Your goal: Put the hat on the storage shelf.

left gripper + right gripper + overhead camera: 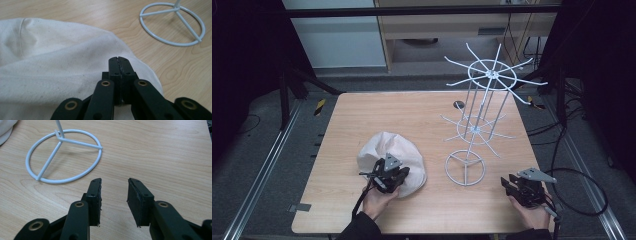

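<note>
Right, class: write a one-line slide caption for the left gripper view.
Left gripper, jaws closed, poised over a white cloth hat beside the wire stand's round base.

Cloth [392,157] on table [412,112], left of wire rack [477,125].

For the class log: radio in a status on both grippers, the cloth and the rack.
Left gripper shut, over the white cloth. Right gripper open, empty, near the wire rack. Nothing between them on the table.

One white cloth hat [392,154], one white wire rack [476,127], one wooden table [362,115], two hand-held grippers
</note>
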The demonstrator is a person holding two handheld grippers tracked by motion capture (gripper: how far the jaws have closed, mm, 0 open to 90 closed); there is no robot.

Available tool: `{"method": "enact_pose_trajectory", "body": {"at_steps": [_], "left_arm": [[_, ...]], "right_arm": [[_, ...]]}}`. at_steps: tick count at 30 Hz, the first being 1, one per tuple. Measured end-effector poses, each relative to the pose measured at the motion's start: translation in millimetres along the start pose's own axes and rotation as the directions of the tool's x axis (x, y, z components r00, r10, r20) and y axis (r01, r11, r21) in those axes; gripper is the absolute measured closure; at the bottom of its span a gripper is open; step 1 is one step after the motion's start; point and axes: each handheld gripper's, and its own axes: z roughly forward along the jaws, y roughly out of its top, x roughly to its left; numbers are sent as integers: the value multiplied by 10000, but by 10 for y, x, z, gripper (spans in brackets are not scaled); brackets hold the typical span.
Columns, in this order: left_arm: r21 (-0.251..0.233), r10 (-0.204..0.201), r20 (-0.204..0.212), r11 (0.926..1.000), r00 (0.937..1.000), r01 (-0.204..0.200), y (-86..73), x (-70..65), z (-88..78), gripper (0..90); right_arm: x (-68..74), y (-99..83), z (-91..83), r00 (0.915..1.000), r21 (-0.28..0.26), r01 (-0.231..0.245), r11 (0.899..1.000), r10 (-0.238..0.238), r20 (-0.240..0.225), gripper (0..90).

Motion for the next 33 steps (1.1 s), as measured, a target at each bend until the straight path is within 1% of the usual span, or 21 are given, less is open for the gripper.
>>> {"method": "enact_pose_trajectory", "body": {"at_steps": [4, 9, 15, 18, 20, 21, 24, 28, 29, 30, 33], "left_arm": [[38, -8, 22, 10000, 10000, 8, -53, 36, -79, 899], [91, 81, 8, 9999, 10000, -81, -110, 70, -186, 899], [-16, 97, 36, 10000, 9999, -97, -197, 137, -381, 898], [-57, -58, 20, 10000, 10000, 58, -251, 197, -467, 899], [-99, -265, 34, 9996, 9996, 266, -285, 239, -506, 899], [-77, -300, 47, 9995, 9995, 301, -290, 252, -516, 899], [-187, -366, 105, 9991, 9993, 368, -282, 246, -522, 899], [-301, -103, 217, 9995, 9997, 109, -206, 150, -460, 898], [-284, -90, 220, 9996, 9997, 96, -193, 129, -432, 896], [-153, -1, 211, 9999, 9998, 4, -176, 101, -382, 895], [77, 83, 251, 9999, 9997, -85, -154, 37, -268, 892]], "right_arm": [[-2, -1, 0, 10000, -7, -9, 10000, 9, -9, 636], [-6, -3, -2, 10000, 4, 2, 10000, -2, 11, 636], [-8, -6, 0, 10000, 35, 12, 10000, -12, 38, 636], [-5, -6, 0, 10000, 49, 20, 10000, -20, 32, 636], [-3, -6, 2, 10000, 58, 43, 10000, -43, 36, 636], [-3, -6, 5, 10000, 49, 46, 10000, -46, 27, 636], [-3, -6, 6, 10000, 57, 49, 10000, -49, 31, 636], [-5, -5, 6, 10000, 55, 29, 10000, -29, 18, 637], [-6, -5, 8, 10000, 69, 28, 10000, -28, 14, 637], [-3, -4, 6, 10000, 91, -12, 10000, 12, -3, 637], [-8, -6, 7, 10000, 60, 42, 10000, -42, 34, 638]]}}
